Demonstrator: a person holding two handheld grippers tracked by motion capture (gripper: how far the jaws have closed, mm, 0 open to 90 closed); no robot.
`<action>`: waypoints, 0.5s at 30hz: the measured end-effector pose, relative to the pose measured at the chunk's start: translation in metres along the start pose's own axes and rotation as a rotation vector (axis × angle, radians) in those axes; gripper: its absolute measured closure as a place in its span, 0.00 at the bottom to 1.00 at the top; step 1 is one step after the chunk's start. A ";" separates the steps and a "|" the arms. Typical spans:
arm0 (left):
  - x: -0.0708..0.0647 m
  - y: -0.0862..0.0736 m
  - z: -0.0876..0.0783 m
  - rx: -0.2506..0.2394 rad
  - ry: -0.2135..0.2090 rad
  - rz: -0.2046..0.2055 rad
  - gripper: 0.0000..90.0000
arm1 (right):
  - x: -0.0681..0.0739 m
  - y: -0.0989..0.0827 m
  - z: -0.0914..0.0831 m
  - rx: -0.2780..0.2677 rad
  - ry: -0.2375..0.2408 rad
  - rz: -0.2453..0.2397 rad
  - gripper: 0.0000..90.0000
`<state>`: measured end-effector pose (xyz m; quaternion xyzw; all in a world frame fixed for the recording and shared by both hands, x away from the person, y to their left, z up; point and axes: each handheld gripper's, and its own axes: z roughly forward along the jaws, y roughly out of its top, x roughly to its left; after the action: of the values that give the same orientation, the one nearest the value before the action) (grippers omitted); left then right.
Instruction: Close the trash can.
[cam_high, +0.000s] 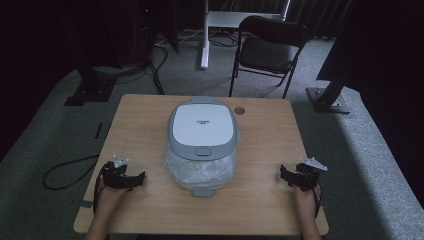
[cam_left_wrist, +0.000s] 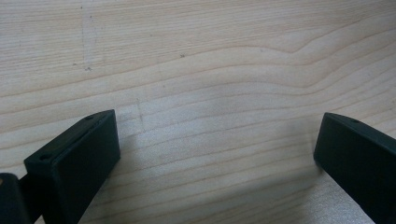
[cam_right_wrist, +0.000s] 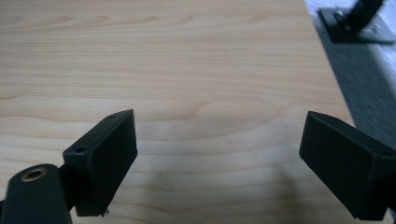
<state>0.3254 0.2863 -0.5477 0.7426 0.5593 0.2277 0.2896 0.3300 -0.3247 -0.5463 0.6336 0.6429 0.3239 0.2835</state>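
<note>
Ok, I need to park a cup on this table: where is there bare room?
Bare wood runs down both sides of the bin, between it and each table edge. The near corners are taken by the left hand-held gripper and the right hand-held gripper. The middle is crowded by the bin.

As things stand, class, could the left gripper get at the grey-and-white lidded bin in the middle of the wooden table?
Probably yes: the left gripper stands open beside the grey-and-white lidded bin, with bare wooden table between them.

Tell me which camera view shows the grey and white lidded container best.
The high view: the lidded container sits whole at the middle of the table, lid shut, between both tools. The left and right gripper views look down on bare wood past their own open jaws.
</note>
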 end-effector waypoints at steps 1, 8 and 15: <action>0.000 0.000 0.000 0.000 0.000 0.000 0.01 | -0.001 0.000 0.001 0.008 -0.016 0.003 0.12; 0.000 0.000 0.000 0.001 0.002 0.000 0.01 | -0.008 -0.002 0.006 0.076 -0.066 0.034 0.13; 0.000 0.000 0.000 0.000 0.002 0.000 0.01 | -0.006 -0.003 0.007 0.077 -0.086 0.032 0.13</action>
<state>0.3252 0.2860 -0.5477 0.7423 0.5598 0.2284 0.2889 0.3336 -0.3304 -0.5529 0.6676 0.6317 0.2759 0.2813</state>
